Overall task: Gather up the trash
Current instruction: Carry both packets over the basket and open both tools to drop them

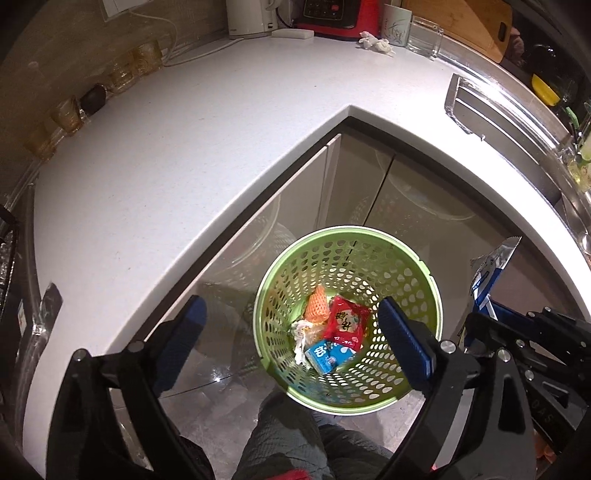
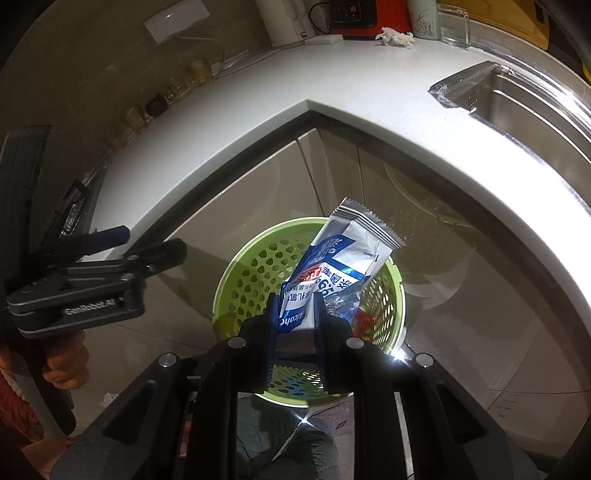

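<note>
A green perforated trash basket (image 1: 280,291) stands on the floor in the counter's inner corner; it also shows in the right wrist view (image 2: 243,266). Inside lie a red packet (image 1: 345,323), a blue carton (image 1: 325,356), an orange foam net (image 1: 317,304) and crumpled paper (image 1: 301,330). My left gripper (image 1: 291,321) is open and empty above the basket. My right gripper (image 2: 297,306) is shut on a silver and blue wipes packet (image 2: 347,251) and holds it over the basket. That packet shows at the right of the left wrist view (image 1: 493,266). A crumpled tissue (image 1: 375,42) lies on the counter at the back.
A white L-shaped counter (image 1: 184,155) wraps around the basket. A steel sink (image 2: 524,99) is at the right. A kettle (image 1: 249,16), a red appliance (image 1: 340,16), a cup (image 1: 397,24) and amber glasses (image 1: 122,72) stand along the back wall. My leg (image 1: 288,435) is below.
</note>
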A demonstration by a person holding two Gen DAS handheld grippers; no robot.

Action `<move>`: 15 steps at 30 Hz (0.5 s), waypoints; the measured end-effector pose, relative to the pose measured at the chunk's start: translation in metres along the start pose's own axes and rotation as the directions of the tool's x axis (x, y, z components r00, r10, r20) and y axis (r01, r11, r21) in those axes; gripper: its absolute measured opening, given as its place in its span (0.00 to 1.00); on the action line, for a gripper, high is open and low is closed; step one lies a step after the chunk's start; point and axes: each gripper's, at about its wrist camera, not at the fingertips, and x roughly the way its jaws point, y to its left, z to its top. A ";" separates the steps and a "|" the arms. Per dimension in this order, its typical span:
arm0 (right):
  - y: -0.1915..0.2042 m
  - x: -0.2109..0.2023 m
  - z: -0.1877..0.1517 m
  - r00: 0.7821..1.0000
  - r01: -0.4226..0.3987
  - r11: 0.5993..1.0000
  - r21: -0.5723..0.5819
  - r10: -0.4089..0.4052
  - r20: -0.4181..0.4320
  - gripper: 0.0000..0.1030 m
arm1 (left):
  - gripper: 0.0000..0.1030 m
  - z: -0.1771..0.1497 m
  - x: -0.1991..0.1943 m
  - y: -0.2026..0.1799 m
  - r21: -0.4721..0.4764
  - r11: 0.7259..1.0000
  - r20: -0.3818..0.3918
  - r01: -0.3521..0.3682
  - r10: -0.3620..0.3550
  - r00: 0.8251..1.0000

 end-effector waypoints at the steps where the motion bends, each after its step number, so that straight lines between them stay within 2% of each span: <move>1: 0.000 0.008 -0.002 1.000 0.000 1.000 -0.003 0.000 -0.013 0.19 | 0.87 -0.002 0.002 0.005 -0.007 1.000 -0.009 -0.005 0.005 1.000; 6: 0.003 0.053 -0.015 0.996 -0.014 0.999 -0.030 0.012 -0.088 0.19 | 0.87 -0.008 0.012 0.020 -0.044 0.999 -0.054 -0.020 0.018 0.998; 9: 0.004 0.081 -0.024 0.990 -0.011 0.999 -0.048 0.004 -0.141 0.26 | 0.88 -0.011 0.014 0.023 -0.054 0.998 -0.068 -0.032 0.028 0.997; 11: 0.003 0.096 -0.029 0.983 -0.018 0.999 -0.052 0.008 -0.186 0.48 | 0.88 -0.012 0.014 0.025 -0.061 0.997 -0.075 -0.037 0.033 0.997; 13: 0.003 0.105 -0.031 0.977 -0.014 0.999 -0.049 0.003 -0.212 0.61 | 0.88 -0.012 0.015 0.028 -0.074 0.996 -0.081 -0.042 0.036 0.996; 15: 0.003 0.106 -0.029 0.976 -0.010 0.999 -0.049 -0.001 -0.218 0.68 | 0.88 -0.009 0.013 0.031 -0.090 0.995 -0.084 -0.049 0.041 0.996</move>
